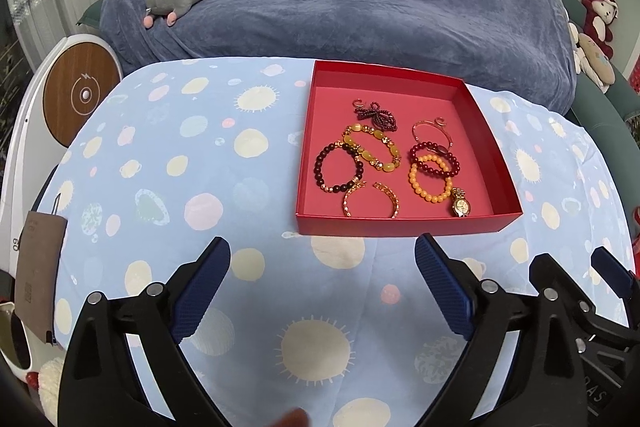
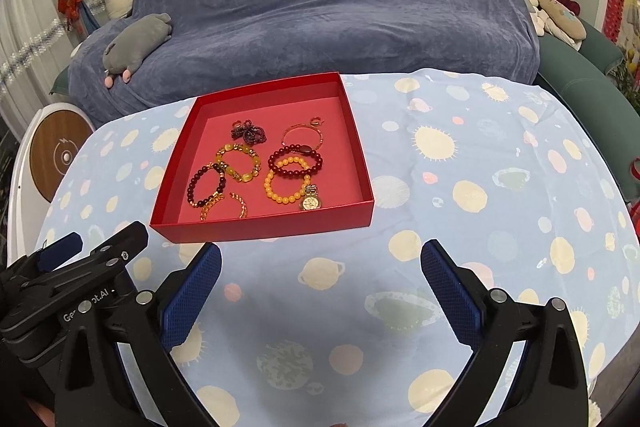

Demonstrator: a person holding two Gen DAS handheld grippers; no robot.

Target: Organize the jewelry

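Left gripper [image 1: 322,255] and right gripper [image 2: 320,261]: fingers spread wide, grasping nothing, above the cloth [image 1: 168,163]. Side by side, right gripper visible past the left's right finger.

Red tray [image 1: 404,223] ahead of both fingertip pairs; ahead and right of the left gripper's gap, ahead and left of the right gripper's. Near wall just beyond the fingertips, not touching.

Contents, all inside the tray:
- dark bracelet [image 1: 339,167], ahead of the left gripper's gap, overlapping the amber bracelet [image 1: 372,147];
- gold bangle [image 1: 371,201], open-ended, nearest the near wall;
- orange bracelet [image 1: 430,179], under the maroon bracelet [image 1: 434,159];
- watch [image 1: 461,203], touching the orange bracelet, close to the near wall;
- thin bangle [image 1: 432,131] and garnet strand [image 1: 376,115], farthest from the fingers.

Handling, judged: all pieces light. Beaded bracelets probably elastic, limp, beads round and slippery; best pinched across one side of the loop, clear of overlaps. Bangles stiff, thin, easily bent; best taken across the band. Watch densest, glass face fragile; best gripped by the strap or case edges. Garnet strand bunched, likely to snag.

Writing: partial white lettering on the left gripper body in the right wrist view, "Ge…ot.AI"; "60" on a white appliance [image 1: 16,187] left of the left finger. Watch dial too small to read.
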